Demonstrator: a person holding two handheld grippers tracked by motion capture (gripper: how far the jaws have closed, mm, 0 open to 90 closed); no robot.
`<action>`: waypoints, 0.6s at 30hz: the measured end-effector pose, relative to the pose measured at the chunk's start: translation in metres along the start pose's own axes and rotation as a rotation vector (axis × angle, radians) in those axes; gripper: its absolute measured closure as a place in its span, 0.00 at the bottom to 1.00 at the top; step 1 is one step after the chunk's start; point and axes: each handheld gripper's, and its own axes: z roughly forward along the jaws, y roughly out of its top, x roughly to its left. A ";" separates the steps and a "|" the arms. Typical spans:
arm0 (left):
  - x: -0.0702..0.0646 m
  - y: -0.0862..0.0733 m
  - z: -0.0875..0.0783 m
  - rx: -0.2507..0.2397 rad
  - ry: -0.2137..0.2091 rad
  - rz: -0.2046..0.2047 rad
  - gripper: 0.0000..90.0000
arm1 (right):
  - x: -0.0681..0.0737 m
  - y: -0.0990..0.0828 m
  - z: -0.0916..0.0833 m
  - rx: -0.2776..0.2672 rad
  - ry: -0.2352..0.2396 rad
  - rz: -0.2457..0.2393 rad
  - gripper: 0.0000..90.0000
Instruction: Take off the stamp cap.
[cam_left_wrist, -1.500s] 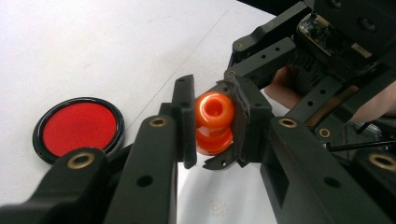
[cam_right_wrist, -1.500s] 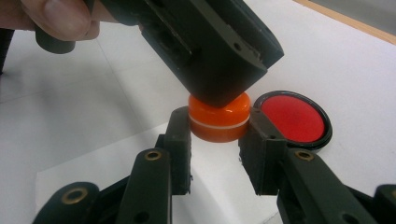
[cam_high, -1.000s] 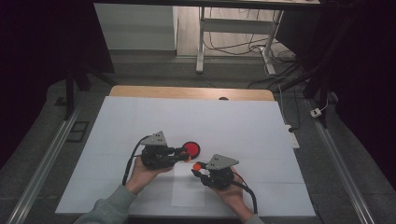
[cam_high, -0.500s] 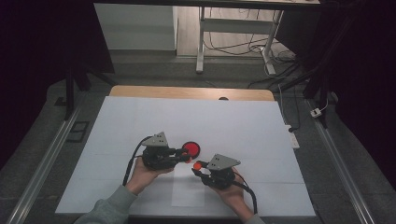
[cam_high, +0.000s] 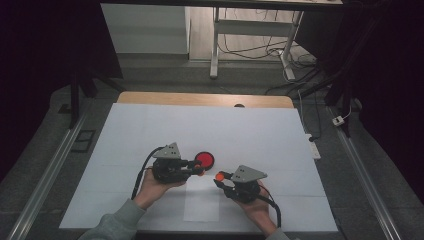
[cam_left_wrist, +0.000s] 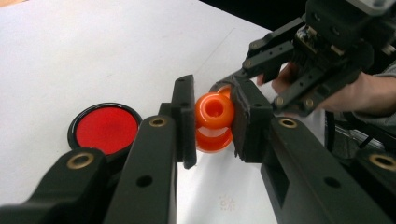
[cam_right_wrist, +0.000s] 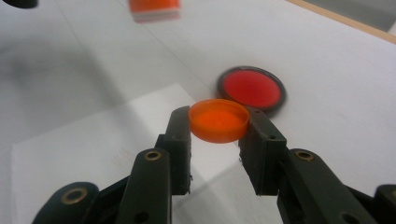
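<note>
The left gripper (cam_left_wrist: 212, 119) clamps an orange bottle (cam_left_wrist: 214, 122) steady; the right gripper (cam_right_wrist: 218, 133) pinches its orange cap (cam_right_wrist: 218, 120), apart, near the desk's front edge.

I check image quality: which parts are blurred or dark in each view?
High view: room edges dark, white table evenly lit. Left gripper view: orange piece sharp, near jaws soft. Right gripper view: orange cap fairly sharp, red disc and background blurred.

I see the disc (cam_high: 204, 159) lying on the bench (cam_high: 150, 125), just beyond my left tongs (cam_high: 199, 167); my right tongs (cam_high: 218, 178) sit to their right.
</note>
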 end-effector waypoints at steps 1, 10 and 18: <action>0.001 0.000 -0.001 -0.005 -0.004 -0.007 0.80 | -0.002 -0.002 -0.003 0.001 -0.008 0.006 0.72; 0.001 0.000 -0.003 0.004 0.005 -0.008 0.80 | -0.014 -0.013 -0.028 -0.014 -0.054 0.039 0.72; 0.002 -0.002 -0.004 0.003 -0.001 -0.014 0.80 | -0.024 -0.021 -0.043 -0.024 -0.077 0.056 0.72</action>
